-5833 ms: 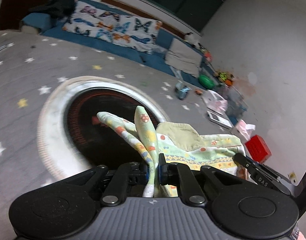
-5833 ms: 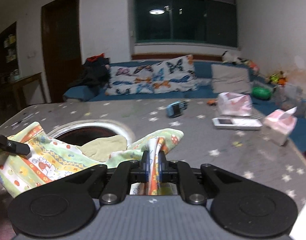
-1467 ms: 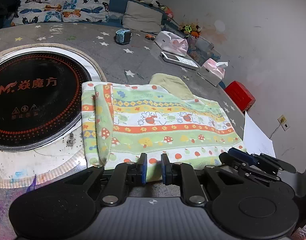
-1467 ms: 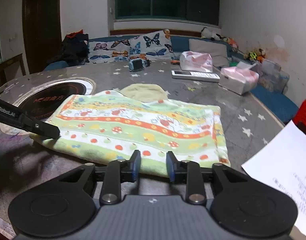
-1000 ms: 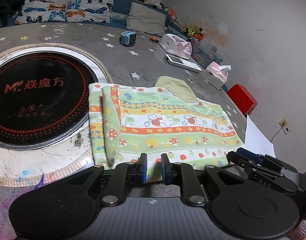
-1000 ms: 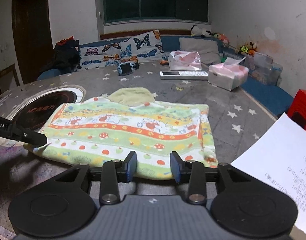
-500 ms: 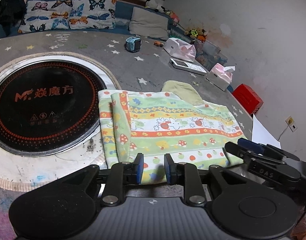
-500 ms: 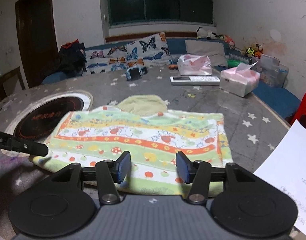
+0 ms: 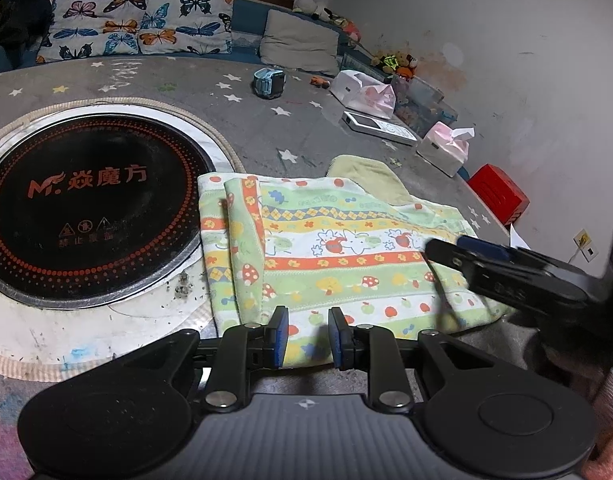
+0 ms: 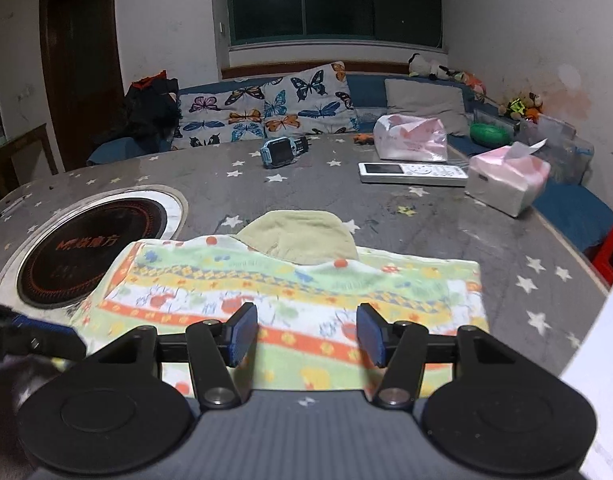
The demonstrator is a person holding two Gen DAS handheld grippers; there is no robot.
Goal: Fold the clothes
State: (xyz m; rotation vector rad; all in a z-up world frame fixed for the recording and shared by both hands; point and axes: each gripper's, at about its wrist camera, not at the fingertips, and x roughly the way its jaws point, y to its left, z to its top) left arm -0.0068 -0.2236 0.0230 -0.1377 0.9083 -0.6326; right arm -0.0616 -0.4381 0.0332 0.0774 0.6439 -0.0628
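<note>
Fingers (image 9: pixel 280 332) on the left gripper (image 9: pixel 308 336) were parted a little with nothing between them, parked just over the near hem of the green-and-white printed cotton baby garment with orange stripes and mushrooms (image 9: pixel 330 248). The right gripper (image 10: pixel 306 334) had its fingers spread wide, also empty, hovering above the same hem further along.

The garment lay flat on the grey star-patterned worktop (image 10: pixel 426 216), its left edge doubled over into a narrow strip right beside the round black induction hob with red lettering (image 9: pixel 86 208). A plain olive-yellow piece of cloth (image 10: pixel 302 234) poked out at the far side, can't tell if it's a hood or a separate item.

My guess is both grippers were sitting at the near edge because that's the logical place to grab for a fold away from the person. A white remote control (image 10: pixel 412 172) and a pink tissue box (image 10: pixel 506 178) sat well apart from it, so nothing seemed in the way.
</note>
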